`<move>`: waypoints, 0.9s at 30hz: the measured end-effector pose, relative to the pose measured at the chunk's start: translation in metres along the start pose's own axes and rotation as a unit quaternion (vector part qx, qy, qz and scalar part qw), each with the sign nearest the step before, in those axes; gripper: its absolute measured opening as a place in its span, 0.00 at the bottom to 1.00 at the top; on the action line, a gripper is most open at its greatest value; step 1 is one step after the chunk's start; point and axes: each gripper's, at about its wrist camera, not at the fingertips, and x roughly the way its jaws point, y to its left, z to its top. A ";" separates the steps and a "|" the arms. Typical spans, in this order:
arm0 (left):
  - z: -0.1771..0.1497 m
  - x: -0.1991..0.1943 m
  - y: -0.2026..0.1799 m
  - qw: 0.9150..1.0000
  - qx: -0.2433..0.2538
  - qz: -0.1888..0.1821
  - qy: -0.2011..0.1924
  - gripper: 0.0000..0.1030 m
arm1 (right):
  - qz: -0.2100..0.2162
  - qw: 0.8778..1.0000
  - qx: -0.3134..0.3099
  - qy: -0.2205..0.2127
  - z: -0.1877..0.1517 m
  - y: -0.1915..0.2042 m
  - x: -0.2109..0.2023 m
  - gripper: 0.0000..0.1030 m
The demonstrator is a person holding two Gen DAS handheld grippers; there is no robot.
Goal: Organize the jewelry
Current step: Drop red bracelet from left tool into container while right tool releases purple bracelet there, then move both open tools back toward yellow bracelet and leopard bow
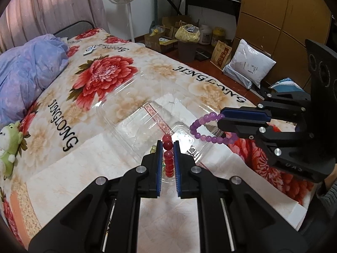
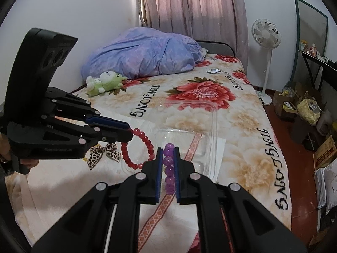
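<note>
Two bead bracelets are each pinched in a claw, partly hidden between blue finger pads. The left claw [image 1: 167,147] is closed on the red bracelet [image 2: 138,147], whose glossy round beads loop out ahead of its tips; a leopard-print bow [image 2: 103,152] lies just beneath it, half covered. The right claw [image 2: 167,150] is clamped on the purple bracelet [image 1: 207,129], its far end lost behind the fingers. Between and below both claws sits a clear plastic box [image 1: 134,124], hard to trace against the floral bedspread [image 1: 118,78]. Farther off lie a rumpled blue quilt [image 2: 143,52], a green plush toy [image 2: 105,82], and a white standing fan [image 2: 266,31].
</note>
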 end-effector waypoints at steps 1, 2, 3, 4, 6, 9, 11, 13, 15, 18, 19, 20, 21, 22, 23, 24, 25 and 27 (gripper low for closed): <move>0.000 0.001 0.000 1.000 -0.001 0.001 0.001 0.10 | 0.000 1.000 0.001 0.001 0.000 0.000 0.001 0.10; -0.001 0.001 0.001 1.000 -0.002 0.002 0.002 0.10 | 0.000 1.000 0.002 0.002 0.000 -0.001 0.002 0.10; -0.002 0.001 0.002 1.000 -0.006 0.004 0.003 0.11 | 0.000 1.000 0.004 0.003 0.000 0.000 0.002 0.11; -0.002 0.001 0.003 1.000 -0.009 0.007 0.001 0.12 | -0.003 1.000 0.008 0.005 0.000 -0.001 0.003 0.21; -0.002 -0.004 0.008 1.000 -0.026 0.014 -0.009 0.41 | -0.009 1.000 0.010 0.003 0.002 -0.001 0.004 0.43; -0.004 -0.011 0.017 0.999 -0.044 0.013 -0.017 0.48 | -0.005 1.000 0.008 0.001 0.004 0.003 0.005 0.44; -0.004 -0.013 0.019 0.999 -0.042 0.017 -0.015 0.50 | -0.003 1.000 0.003 -0.001 0.005 0.007 0.005 0.44; -0.006 -0.016 0.022 0.999 -0.041 0.017 -0.014 0.50 | 0.000 1.000 -0.001 -0.003 0.007 0.011 0.006 0.44; -0.007 -0.018 0.024 0.999 -0.044 0.021 -0.015 0.51 | 0.003 1.000 -0.002 -0.004 0.008 0.014 0.007 0.44; -0.011 -0.023 0.029 0.998 -0.048 0.022 -0.016 0.51 | 0.006 1.000 -0.006 -0.003 0.010 0.020 0.009 0.44; -0.013 -0.025 0.031 0.998 -0.048 0.023 -0.016 0.51 | 0.007 1.000 -0.007 -0.003 0.010 0.022 0.009 0.44; -0.015 -0.027 0.032 0.998 -0.049 0.023 -0.016 0.51 | 0.009 1.000 -0.009 -0.003 0.010 0.024 0.009 0.44; -0.017 -0.028 0.034 0.998 -0.049 0.024 -0.015 0.51 | 0.011 1.000 -0.012 -0.003 0.011 0.027 0.010 0.44; -0.019 -0.030 0.035 0.998 -0.049 0.025 -0.015 0.51 | 0.012 1.000 -0.014 -0.003 0.012 0.029 0.010 0.44; -0.020 -0.031 0.036 0.998 -0.050 0.026 -0.015 0.51 | 0.014 1.000 -0.015 -0.003 0.013 0.032 0.011 0.44; -0.022 -0.032 0.038 0.998 -0.052 0.026 -0.014 0.51 | 0.015 1.000 -0.016 -0.003 0.013 0.034 0.012 0.44; -0.025 -0.035 0.041 0.998 -0.053 0.027 -0.014 0.51 | 0.017 1.000 -0.018 -0.002 0.014 0.037 0.014 0.44; -0.028 -0.038 0.045 0.998 -0.054 0.031 -0.014 0.51 | 0.020 1.000 -0.020 -0.001 0.017 0.042 0.018 0.44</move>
